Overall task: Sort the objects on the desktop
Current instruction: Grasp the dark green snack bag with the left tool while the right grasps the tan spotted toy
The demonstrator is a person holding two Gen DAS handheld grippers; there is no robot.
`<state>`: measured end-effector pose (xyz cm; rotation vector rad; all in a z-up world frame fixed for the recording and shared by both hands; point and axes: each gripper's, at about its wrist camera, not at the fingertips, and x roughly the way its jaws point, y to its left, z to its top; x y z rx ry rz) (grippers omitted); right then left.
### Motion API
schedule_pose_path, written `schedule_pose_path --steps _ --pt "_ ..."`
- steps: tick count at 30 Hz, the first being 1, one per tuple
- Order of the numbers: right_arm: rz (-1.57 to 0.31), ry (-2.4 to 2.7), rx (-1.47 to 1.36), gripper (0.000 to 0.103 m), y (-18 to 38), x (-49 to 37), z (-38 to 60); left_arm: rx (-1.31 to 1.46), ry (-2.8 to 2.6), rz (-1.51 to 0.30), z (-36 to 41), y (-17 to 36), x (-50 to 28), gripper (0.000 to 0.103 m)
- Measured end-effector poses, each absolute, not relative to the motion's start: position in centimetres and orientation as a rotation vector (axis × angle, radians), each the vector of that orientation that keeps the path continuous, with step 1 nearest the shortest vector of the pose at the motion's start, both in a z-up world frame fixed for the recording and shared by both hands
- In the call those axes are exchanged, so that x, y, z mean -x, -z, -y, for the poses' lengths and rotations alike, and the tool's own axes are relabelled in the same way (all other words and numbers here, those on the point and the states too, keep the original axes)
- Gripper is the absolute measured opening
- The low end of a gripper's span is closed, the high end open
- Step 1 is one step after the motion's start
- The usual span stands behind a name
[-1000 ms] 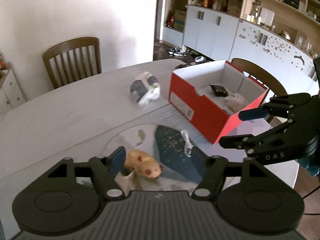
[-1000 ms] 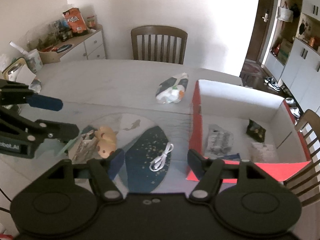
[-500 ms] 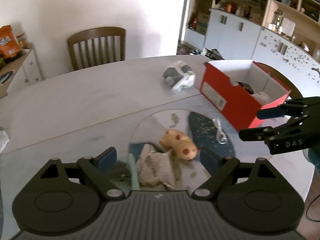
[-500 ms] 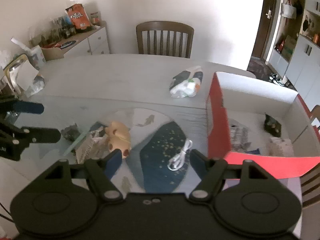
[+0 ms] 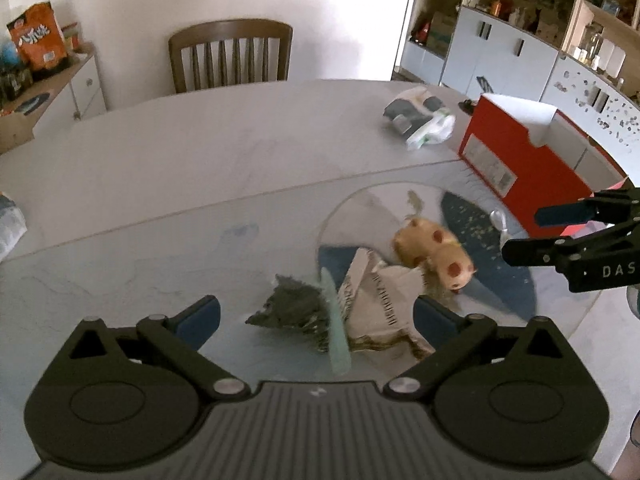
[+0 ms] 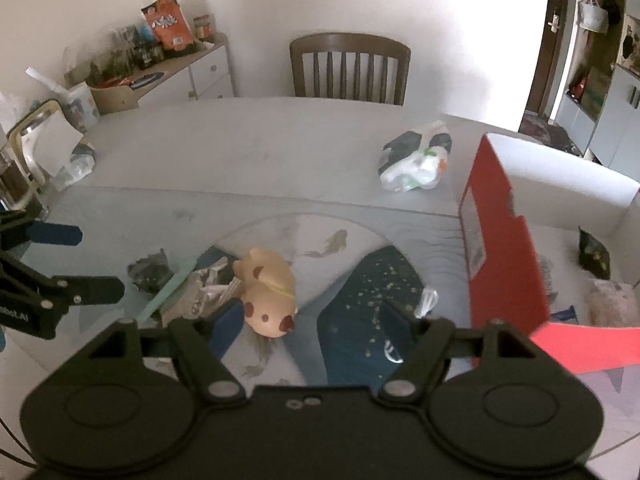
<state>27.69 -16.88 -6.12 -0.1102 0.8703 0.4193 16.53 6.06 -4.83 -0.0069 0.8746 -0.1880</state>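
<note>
left gripper spread wide over the wrapper pile

the left gripper (image 5: 316, 318) hung over the near part of the grey table (image 5: 200, 152), its jaws having just been opening and now standing very wide, with nothing pressed between the blue pads. framed between them lay a dark crinkled foil wrapper (image 5: 288, 312), a pale green flat stick (image 5: 336, 332) and a crumpled white printed paper wrapper (image 5: 380, 300). the stick's long axis ran away from the gripper, roughly along its pointing line, so the jaws stood across it. just beyond the paper, touching it, sat a tan plush toy with red-brown spots (image 5: 436, 252).

the right gripper (image 6: 312, 324) was also open and empty, moderately wide, with the plush toy just ahead of its left pad and a white coiled cable (image 6: 428, 300) near the right one. the pile seemed nearer the left hand.

the red cardboard box with white inside (image 5: 516, 152) stood to the right, well apart from the pile, its open top already holding a few items. a white and grey plastic bag (image 5: 420, 120) lay farther back. the table to the left of the pile was bare, leaving room there.
</note>
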Motion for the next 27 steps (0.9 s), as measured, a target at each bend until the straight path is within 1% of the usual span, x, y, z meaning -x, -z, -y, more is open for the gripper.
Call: schedule_pose_path --steps 13,22,27 --pt "-0.899 -0.414 0.11 0.072 8.4 -30.0 14.7 0.039 0.182 -0.909 -7.6 7.9 -18.5 0.103" --pt "-0.916 -0.419 0.097 0.071 9.6 -31.3 13.4 0.05 0.167 -0.901 -8.1 8.5 -19.3 0.103" --pt "-0.937 -0.419 0.041 0.07 10.2 -32.0 13.4 0.054 0.186 -0.899 -7.9 8.8 -19.3 0.102"
